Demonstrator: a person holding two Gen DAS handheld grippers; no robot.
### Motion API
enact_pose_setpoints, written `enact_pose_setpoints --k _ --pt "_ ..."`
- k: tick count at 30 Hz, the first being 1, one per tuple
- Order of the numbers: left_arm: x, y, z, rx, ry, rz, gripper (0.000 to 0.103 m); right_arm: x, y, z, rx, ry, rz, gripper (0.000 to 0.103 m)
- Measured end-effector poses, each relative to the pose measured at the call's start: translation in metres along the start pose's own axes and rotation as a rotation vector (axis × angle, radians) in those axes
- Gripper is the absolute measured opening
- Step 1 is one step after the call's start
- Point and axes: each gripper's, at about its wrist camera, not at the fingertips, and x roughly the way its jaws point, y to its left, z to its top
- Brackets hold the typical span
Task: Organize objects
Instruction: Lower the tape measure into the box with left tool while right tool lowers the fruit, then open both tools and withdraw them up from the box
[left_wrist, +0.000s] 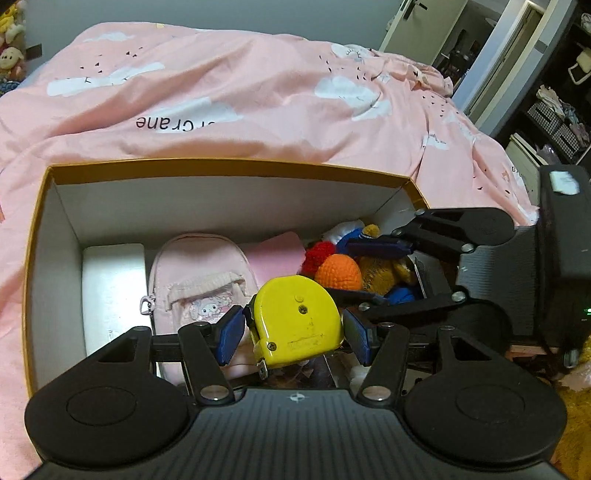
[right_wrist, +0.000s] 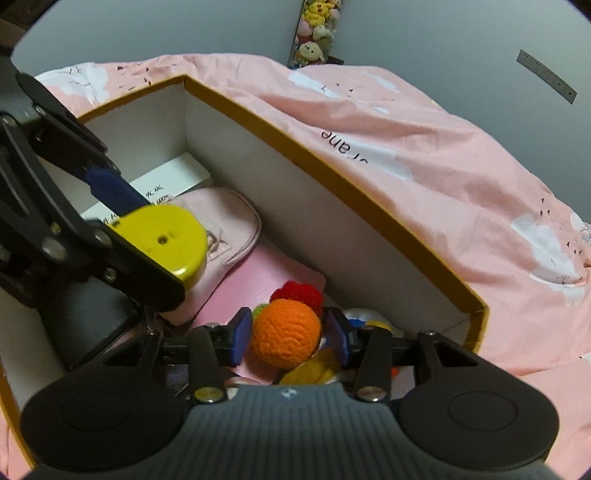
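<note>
Both grippers work inside the open cardboard box, which sits on the bed's pink quilt. The left gripper has its jaws set around a yellow tape measure; the blue pads look close against its sides, though a thin gap on the left pad makes it hard to say whether the hold is firm or just loosened. The tape measure hangs above the near end of a pink pouch, with a white case lying along the box's left wall. The right gripper has its jaws around an orange crocheted ball, the pads just beside or touching it, and I cannot tell whether the ball is pinched or merely framed. A red crocheted piece lies just behind the ball. To do this step well, the tape measure should probably go down flat into a gap rather than onto the soft pouch, where it could tip. The right end of the box is crowded with yarn toys, and the two grippers sit near each other, so each should lift straight up before moving sideways. The far wall stands high and close, while the open top gives the clearest room.
</note>
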Motion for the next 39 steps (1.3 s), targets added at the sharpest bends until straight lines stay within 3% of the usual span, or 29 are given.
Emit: enact_pose_setpoints --k 3,7,12,16,24,35,39 --pt "0.001 -0.002 0.0 -0.004 0.015 -0.009 0.067 -0.017 -0.001 -0.001 0.016 -0.044 -0.017 0.059" --pt "0.004 -0.006 -0.001 -0.03 0.045 -0.047 0.067 -0.045 -0.003 -0.005 0.07 -0.096 -0.085 0.059" --pt "0.018 -0.016 -0.006 -0.047 0.065 -0.041 0.067 -0.071 -0.007 -0.022 0.173 -0.133 -0.17 0.058" --pt "0.028 -0.019 -0.009 -0.04 0.076 -0.002 0.067 -0.074 -0.006 -0.034 0.223 -0.133 -0.16 0.058" --pt "0.04 -0.023 -0.007 -0.033 0.092 0.009 0.068 -0.071 0.006 -0.037 0.193 -0.142 -0.168 0.058" --pt "0.024 -0.033 -0.011 0.013 0.026 0.096 0.076 -0.081 0.014 -0.042 0.218 -0.135 -0.156 0.06" --pt "0.002 -0.042 -0.013 0.016 -0.032 0.107 0.078 -0.093 0.014 -0.043 0.299 -0.144 -0.137 0.067"
